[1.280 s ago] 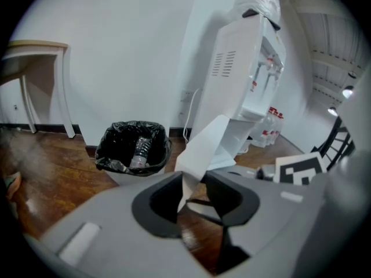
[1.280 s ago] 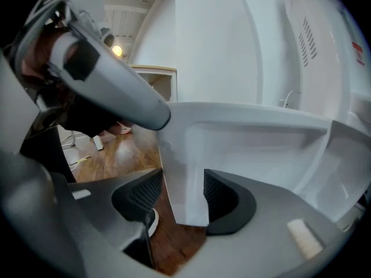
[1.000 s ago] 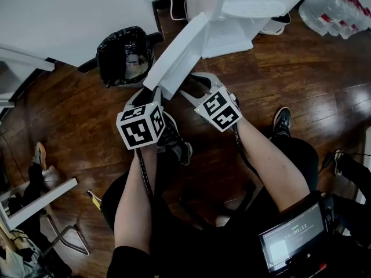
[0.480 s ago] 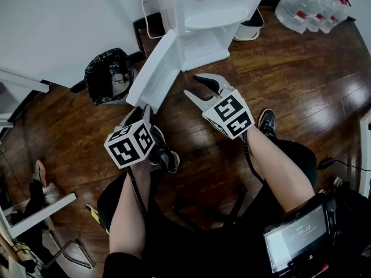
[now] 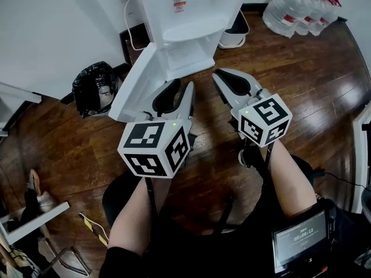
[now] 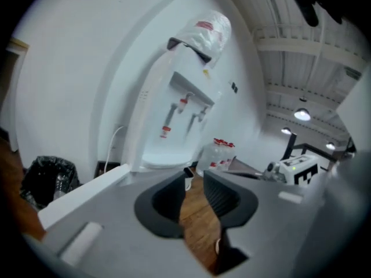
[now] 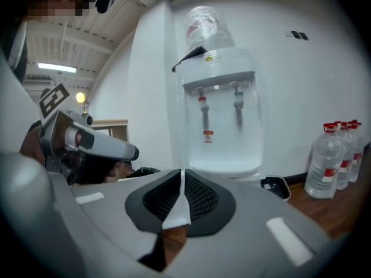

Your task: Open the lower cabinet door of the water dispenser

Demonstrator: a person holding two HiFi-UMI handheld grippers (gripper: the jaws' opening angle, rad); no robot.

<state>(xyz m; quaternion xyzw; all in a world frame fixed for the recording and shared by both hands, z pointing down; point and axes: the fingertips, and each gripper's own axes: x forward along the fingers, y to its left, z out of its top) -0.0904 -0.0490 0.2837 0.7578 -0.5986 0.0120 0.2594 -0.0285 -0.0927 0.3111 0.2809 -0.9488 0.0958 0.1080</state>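
Head view: cabinet door (image 5: 142, 80) beyond left tool (image 5: 181, 86) (gapped), right tool (image 5: 220, 73) (pinched); both empty, just closing.

I see water dispenser (image 5: 186, 16), lower cabinet door (image 5: 136, 83) open at its left; black bin (image 5: 93, 87) farther left. Left gripper (image 5: 183, 86), right gripper (image 5: 219, 73) before dispenser, jaws just closing, nothing between.

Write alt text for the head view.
Seen from above, the water dispenser's lower cabinet door stands open leftward. Before it hover the left gripper, open, and the right gripper, shut, both empty, their jaws just having closed further.
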